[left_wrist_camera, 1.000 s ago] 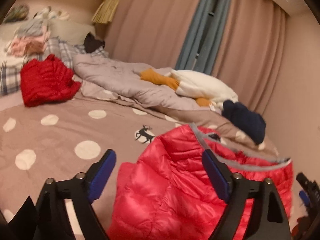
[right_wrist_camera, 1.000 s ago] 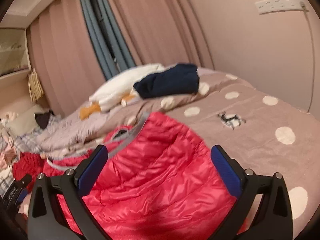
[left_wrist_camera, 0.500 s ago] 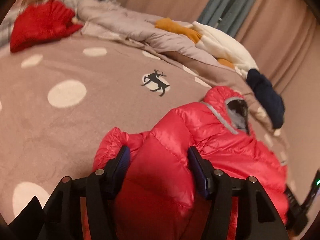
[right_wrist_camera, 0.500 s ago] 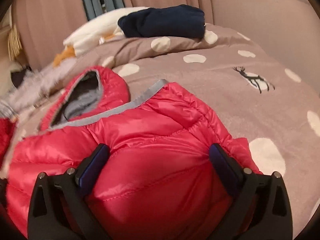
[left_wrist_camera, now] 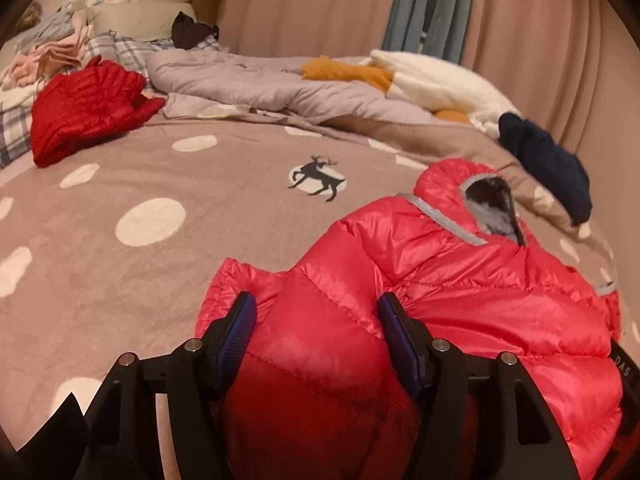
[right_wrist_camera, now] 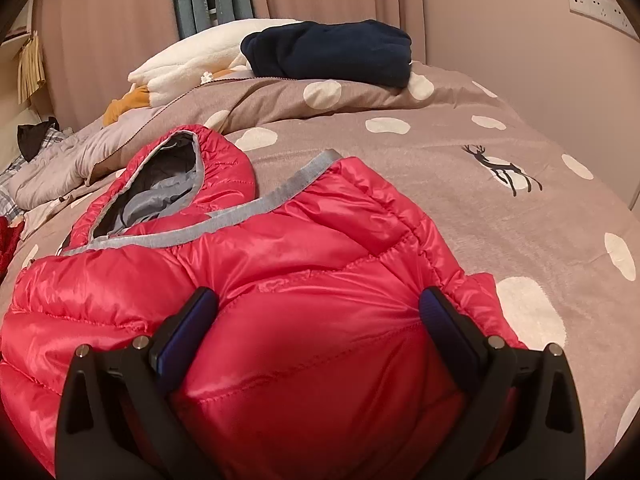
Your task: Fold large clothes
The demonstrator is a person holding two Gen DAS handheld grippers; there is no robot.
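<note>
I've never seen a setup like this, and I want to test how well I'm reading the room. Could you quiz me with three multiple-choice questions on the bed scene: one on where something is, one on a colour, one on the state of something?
1. Where does the dark blue garment lie?
A. on the raised fold of the spotted bedcover, beyond the jacket's hood
B. inside the hood
C. on the floor

2. What colour is the trim round the hood of the shiny red jacket?
A. yellow
B. grey
C. black

3. How does the jacket stand with the left tool?
A. it lies far off from it
B. a puffy bulge of it sits between the two fingers
C. it hangs in the air

Answers: 1 A, it rests on the cover's fold near the white fleece. 2 B, a grey band edges the hood. 3 B, red fabric fills the gap between the fingers.
</note>
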